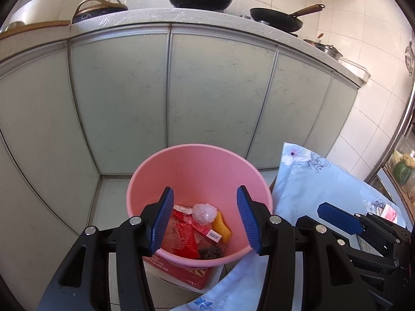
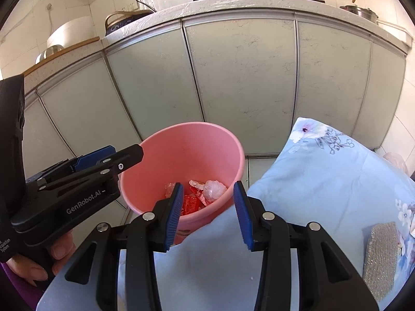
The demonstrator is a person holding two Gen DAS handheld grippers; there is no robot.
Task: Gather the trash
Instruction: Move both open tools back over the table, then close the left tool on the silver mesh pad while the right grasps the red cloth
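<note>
Looming behind everything stood the cabinet doors (image 1: 168,90), and in front of them sat the pink bucket (image 1: 199,171), the landmark here. Beside the bucket lay a blue floral cloth (image 2: 324,181) with a glittery scouring pad (image 2: 380,254) resting on it. Inside the bucket the trash was piled: red wrappers (image 1: 186,235), a yellow scrap (image 1: 221,226), a crumpled clear plastic ball (image 1: 204,213). All looked light, soft and crinkly, best pinched at an edge. Above the bucket hung the left gripper (image 1: 205,220), jaws wide, holding nothing. At the bucket's near rim, over the cloth, the right gripper (image 2: 208,215) was parted moderately, also holding nothing.
</note>
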